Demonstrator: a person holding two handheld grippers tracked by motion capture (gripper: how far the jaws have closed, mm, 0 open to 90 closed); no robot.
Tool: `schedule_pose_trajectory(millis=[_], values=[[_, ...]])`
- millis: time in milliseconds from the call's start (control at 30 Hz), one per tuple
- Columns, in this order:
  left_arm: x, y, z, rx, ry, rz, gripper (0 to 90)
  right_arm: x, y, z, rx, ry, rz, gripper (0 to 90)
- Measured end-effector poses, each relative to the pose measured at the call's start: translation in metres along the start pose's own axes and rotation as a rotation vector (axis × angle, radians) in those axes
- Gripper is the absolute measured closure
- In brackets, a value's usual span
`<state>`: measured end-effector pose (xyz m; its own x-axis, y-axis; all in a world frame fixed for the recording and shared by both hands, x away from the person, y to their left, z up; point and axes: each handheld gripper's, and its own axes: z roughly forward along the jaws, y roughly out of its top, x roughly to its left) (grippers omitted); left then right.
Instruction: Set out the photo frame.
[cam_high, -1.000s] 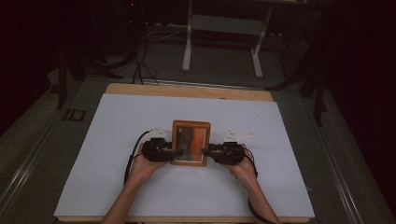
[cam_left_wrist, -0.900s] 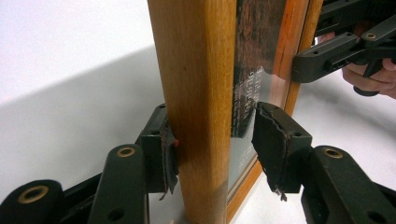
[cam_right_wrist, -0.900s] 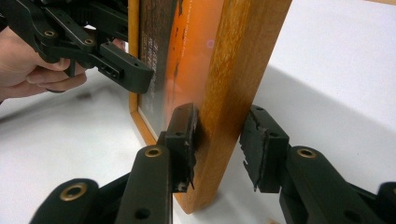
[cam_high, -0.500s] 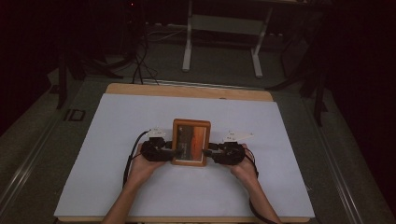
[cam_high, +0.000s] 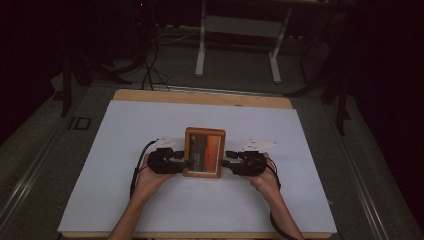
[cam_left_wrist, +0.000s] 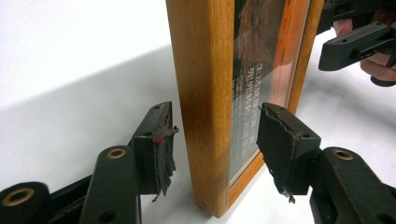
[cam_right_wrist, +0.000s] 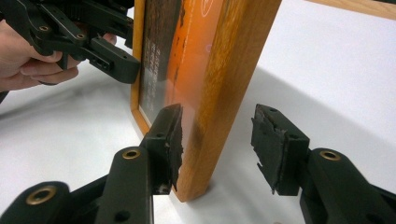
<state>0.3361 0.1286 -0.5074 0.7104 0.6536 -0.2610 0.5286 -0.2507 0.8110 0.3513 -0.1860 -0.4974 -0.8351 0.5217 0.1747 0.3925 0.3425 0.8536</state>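
Step in hand looks like the two-sided grab on the wooden-framed picture with the orange-and-dark print behind glass (cam_high: 204, 152), which stands near the middle of the white table cover (cam_high: 125, 135), between the two hands. Left gripper (cam_left_wrist: 212, 147): jaws apart, straddling the frame's left edge, one pad behind the wood, one in front of the glass, gap on both sides, so not clamped. Right gripper (cam_right_wrist: 217, 144): also apart, straddling the right edge; the front pad sits touching or just off the glass face, the back pad stands clear of the wood. In the high view the left gripper (cam_high: 167, 161) and right gripper (cam_high: 245, 162) sit low on the frame's two sides, level with each other. Frame's bottom corner rests on the cover in both gripper views. Judgement: next move needs both jaws closed evenly on the wood edge, not on the glass, then a level lift; uneven closing could tip the frame.
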Motion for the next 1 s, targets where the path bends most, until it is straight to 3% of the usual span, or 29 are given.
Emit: schedule_pose_trajectory(millis=[400,800,1000], values=[[-0.001,0.007,-0.026,-0.079,0.022,0.007,46.5,-0.004,0.005,-0.014,-0.021,-0.017,0.009,50.4],[0.005,0.005,-0.049,-0.127,0.064,-0.026,46.2,-0.015,0.002,-0.029,-0.009,-0.051,0.032,49.1],[0.01,0.002,-0.056,-0.108,0.132,-0.033,46.2,-0.02,-0.002,-0.034,0.023,-0.093,0.037,48.5]])
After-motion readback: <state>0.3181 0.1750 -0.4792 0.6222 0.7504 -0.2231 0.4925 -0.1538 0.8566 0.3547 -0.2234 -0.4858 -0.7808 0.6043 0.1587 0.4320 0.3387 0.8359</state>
